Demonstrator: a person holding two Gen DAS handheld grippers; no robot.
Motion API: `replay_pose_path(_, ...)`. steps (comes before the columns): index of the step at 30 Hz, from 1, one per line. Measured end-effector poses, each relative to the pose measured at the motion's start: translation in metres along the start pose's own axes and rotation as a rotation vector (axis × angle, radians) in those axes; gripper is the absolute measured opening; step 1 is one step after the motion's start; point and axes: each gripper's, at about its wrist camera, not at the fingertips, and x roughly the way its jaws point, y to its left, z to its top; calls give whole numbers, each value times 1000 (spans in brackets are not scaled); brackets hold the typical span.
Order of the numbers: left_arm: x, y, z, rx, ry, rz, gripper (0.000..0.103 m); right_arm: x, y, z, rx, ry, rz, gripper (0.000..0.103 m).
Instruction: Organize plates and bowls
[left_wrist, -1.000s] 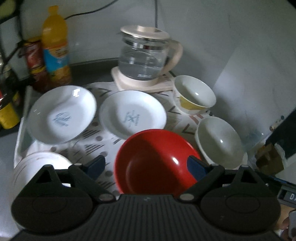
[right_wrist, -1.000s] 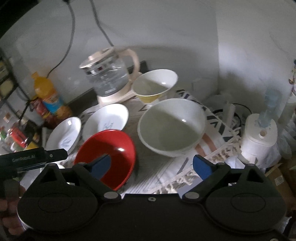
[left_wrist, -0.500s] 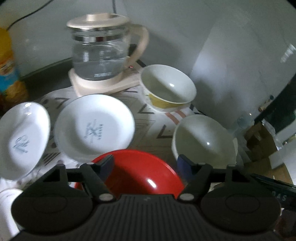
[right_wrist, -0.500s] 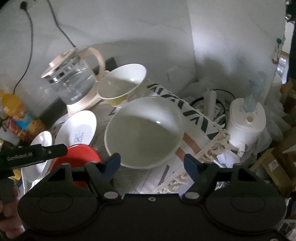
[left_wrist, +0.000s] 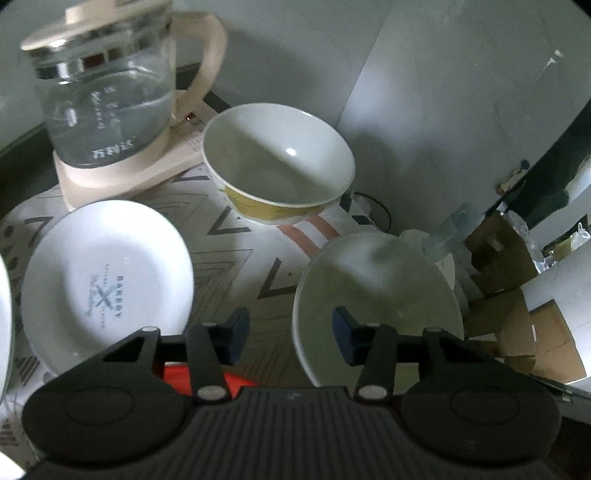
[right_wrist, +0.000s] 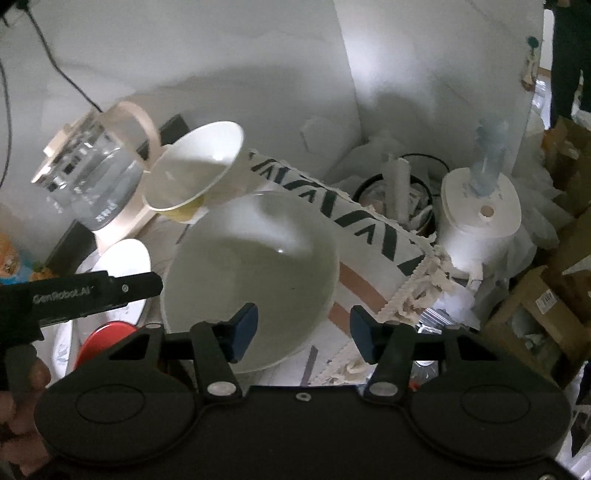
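Note:
A large plain white bowl (left_wrist: 376, 291) (right_wrist: 251, 273) sits on the patterned cloth. My left gripper (left_wrist: 290, 334) is open, its right finger over the bowl's left rim. My right gripper (right_wrist: 301, 330) is open, its left finger over the bowl's near right side, its right finger outside the rim. A white bowl with a yellow band (left_wrist: 277, 166) (right_wrist: 192, 173) stands behind it. A white plate with blue print (left_wrist: 107, 277) (right_wrist: 125, 266) lies left. A red bowl (left_wrist: 177, 374) (right_wrist: 99, 343) peeks out below.
A glass kettle (left_wrist: 107, 99) (right_wrist: 88, 177) on a cream base stands at the back left. A toilet-paper roll (right_wrist: 480, 214), a bin of rubbish (right_wrist: 395, 195) and cardboard boxes (left_wrist: 517, 302) lie past the table's right edge. The left gripper's body (right_wrist: 74, 295) shows at left.
Both grippers have moved forward and right, closing in on the large white bowl. The red bowl has slipped almost out of both views.

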Motion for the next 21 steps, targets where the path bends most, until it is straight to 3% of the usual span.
replay_pose_path(2,9,0,2,4,14,-3,41,5,-3,0,11,3,-5,53)
replay_pose_path(6,28,1,6,6,52,-12,29,17,-7,2,33,20,-1,40)
replay_pose_path(13,56,1,4,-16,129,-26,10,36,-9,2,49,47,-2,31)
replay_pose_path(16,63,-2,2,-21,156,-4,10,45,-10,1,61,67,2,23)
replay_pose_path(21,64,-8,0,-5,153,28,10,53,-8,0,50,80,-7,21)
